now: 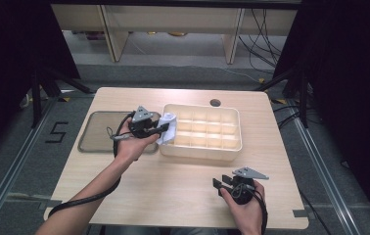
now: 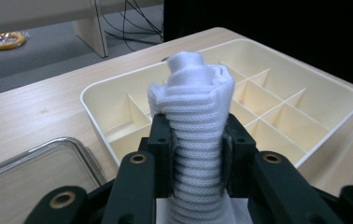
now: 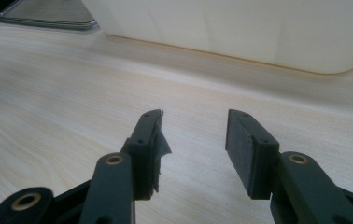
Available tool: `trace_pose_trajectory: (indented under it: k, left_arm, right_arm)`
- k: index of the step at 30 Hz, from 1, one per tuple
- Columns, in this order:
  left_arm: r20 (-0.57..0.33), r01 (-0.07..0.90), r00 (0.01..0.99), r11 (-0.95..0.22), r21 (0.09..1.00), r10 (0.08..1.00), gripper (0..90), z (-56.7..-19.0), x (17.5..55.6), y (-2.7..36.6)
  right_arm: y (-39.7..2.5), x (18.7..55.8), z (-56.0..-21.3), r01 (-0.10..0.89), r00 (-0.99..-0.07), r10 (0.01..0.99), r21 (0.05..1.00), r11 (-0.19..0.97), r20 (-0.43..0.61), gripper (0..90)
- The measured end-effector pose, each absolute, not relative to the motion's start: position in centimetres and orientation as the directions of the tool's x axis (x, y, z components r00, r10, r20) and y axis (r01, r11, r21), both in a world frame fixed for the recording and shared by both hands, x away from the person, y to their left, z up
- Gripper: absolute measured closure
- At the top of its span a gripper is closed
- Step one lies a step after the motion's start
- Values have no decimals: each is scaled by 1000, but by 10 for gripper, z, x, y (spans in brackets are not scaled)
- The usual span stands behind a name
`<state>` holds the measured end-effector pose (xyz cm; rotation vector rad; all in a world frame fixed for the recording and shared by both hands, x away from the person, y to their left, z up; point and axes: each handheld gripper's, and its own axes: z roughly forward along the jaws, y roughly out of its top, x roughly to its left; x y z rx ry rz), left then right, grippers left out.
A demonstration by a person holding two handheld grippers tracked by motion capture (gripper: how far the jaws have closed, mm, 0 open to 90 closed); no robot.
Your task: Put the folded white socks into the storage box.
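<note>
My white roll (image 2: 193,121) is ribbed knitted cloth. The divided box (image 2: 333,93) looks like smooth cream plastic. The table (image 3: 72,93) is matt pale wood grain, the tray (image 2: 79,151) shiny metal.

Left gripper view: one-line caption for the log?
Left gripper fingers clamp a rolled white cloth above the cream divided tray.

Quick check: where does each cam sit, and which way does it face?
High view: above the person's side, facing forward and down on the table; both forearms, left gripper, right gripper.
Left gripper view: rides the left gripper, facing the divided tray; jaws clamp a rolled white cloth.
Right gripper view: low over the tabletop, jaws apart, facing the tray's wall.
Shared: tray in all three.
</note>
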<state>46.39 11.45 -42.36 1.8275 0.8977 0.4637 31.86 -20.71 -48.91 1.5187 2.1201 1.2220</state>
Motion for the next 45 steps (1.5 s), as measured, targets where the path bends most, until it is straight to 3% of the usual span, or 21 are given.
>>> trace_pose_trajectory:
  k: [20,21,26,27,45]
  left_arm:
    - [-7,404,657,-344,848,754,695,-444,483,102]
    - [-3,411,651,-349,842,759,695,-444,483,101]
    - [12,429,650,-380,820,760,694,-446,484,97]
    - [13,432,654,-388,814,756,694,-446,484,96]
    - [57,493,650,-477,728,758,693,-446,488,85]
  right_arm:
    - [-207,318,-489,645,-423,871,758,97,248,564]
    - [-205,315,-487,681,-386,875,730,57,291,564]
    - [-208,317,-488,645,-418,877,757,103,237,563]
    - [-205,316,-488,662,-392,874,747,50,289,563]
    - [-210,318,-487,641,-412,875,763,81,253,559]
